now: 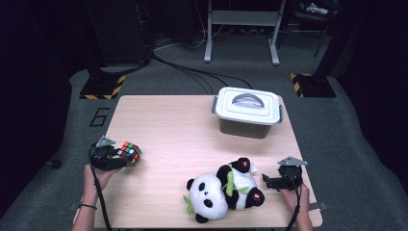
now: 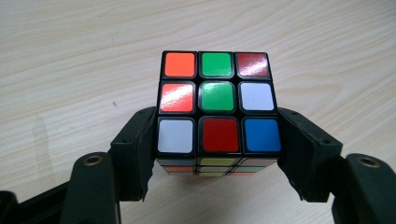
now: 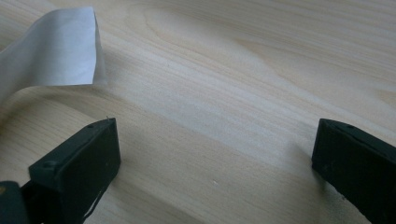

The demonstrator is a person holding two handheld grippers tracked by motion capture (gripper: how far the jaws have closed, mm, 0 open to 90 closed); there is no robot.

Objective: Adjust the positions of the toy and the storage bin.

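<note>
While the puzzle cube [image 2: 217,109] sits between the jaws of the left tool [image 2: 217,154], we see both black pads pressed flat against its two opposite sides, so this tool is clamped on the cube at roughly a middling spread. In the high view the left tool [image 1: 111,161] and the cube [image 1: 130,153] lie near the left edge of the surface [image 1: 178,130], about midway along that edge, with the person's left hand [image 1: 96,174] behind the tool. The cube's top face shows orange, green, dark red, white and blue squares, and whether its underside rests on the surface or hangs just above it we cannot tell. The right tool [image 1: 272,182] lies near the front right corner of the surface, just beside the stuffed panda [image 1: 223,191], which lies close to the front edge. In the right gripper view its jaws stand wide apart over bare wood, clasping nothing, and a white fabric tag [image 3: 51,51] lies just beyond its left jaw without touching it. A grey lidded box [image 1: 248,111] stands near the far right corner, well apart from both tools.
</note>
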